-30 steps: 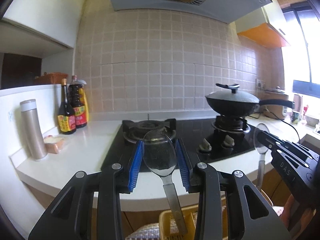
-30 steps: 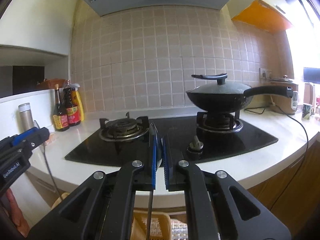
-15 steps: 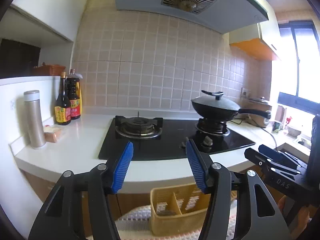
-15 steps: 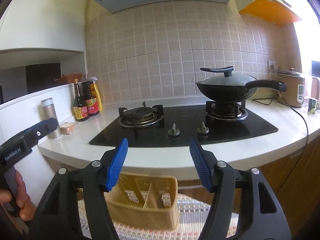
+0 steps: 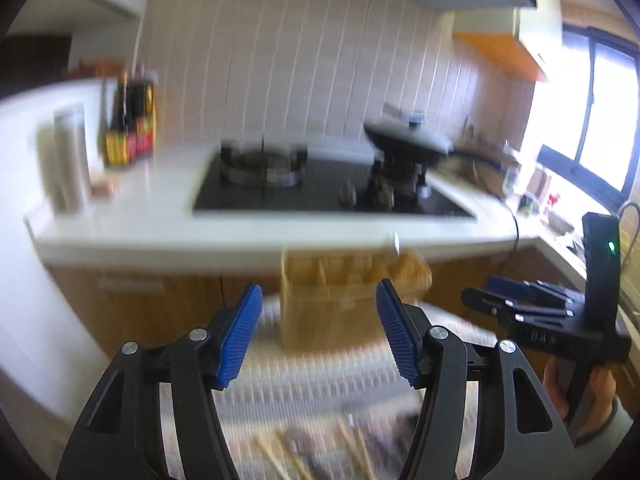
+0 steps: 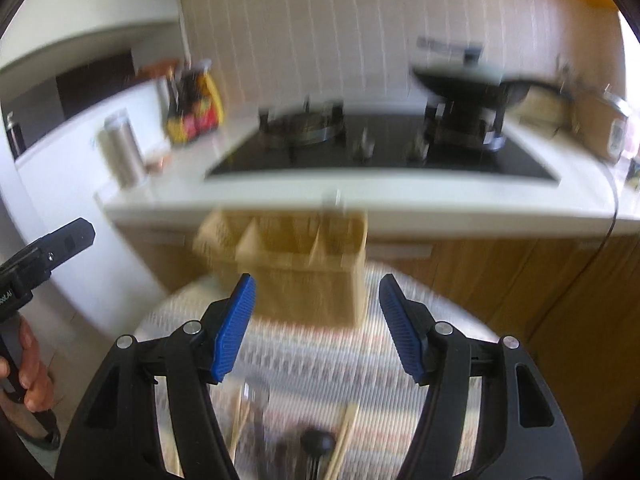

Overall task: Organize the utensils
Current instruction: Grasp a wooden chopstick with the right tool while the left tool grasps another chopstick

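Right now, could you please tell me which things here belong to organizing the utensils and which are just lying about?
Job: yellow caddy, chopsticks on the mat, spoon handle in the caddy.
Lying about: wok, sauce bottles, steel flask, stove.

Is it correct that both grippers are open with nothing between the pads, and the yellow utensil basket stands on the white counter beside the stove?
Not quite. The left gripper and right gripper are open and empty, but the yellow utensil basket does not stand on the white counter. It stands lower, on the striped mat in front of the cabinets, as the right wrist view shows.
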A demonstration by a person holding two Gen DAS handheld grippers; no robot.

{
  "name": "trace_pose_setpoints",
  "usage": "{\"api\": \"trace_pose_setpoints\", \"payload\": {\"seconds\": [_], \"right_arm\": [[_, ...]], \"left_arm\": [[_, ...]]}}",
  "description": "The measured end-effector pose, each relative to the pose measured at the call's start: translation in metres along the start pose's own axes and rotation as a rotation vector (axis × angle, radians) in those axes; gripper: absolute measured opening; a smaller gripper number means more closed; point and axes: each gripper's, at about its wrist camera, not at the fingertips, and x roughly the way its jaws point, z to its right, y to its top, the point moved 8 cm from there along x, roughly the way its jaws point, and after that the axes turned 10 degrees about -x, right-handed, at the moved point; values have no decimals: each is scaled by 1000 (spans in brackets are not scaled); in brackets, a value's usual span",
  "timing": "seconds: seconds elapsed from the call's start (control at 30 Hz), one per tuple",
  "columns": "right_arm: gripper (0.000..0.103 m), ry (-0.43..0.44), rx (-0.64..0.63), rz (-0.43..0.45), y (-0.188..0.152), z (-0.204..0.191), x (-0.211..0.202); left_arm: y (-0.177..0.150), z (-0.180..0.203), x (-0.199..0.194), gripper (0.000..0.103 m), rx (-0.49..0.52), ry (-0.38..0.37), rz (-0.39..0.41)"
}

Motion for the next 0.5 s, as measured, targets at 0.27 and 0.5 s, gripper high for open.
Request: {"api": "trace_pose_setpoints", "payload": {"seconds": [0.27, 0.5], "right_arm": [[60, 107, 51, -314, -87, 1, 40], [40, 132, 121, -486, -134, 15, 71]], "left_arm": [[-90, -67, 34, 56, -125, 69, -263], [-156, -101, 69, 52, -106, 173, -465]]}}
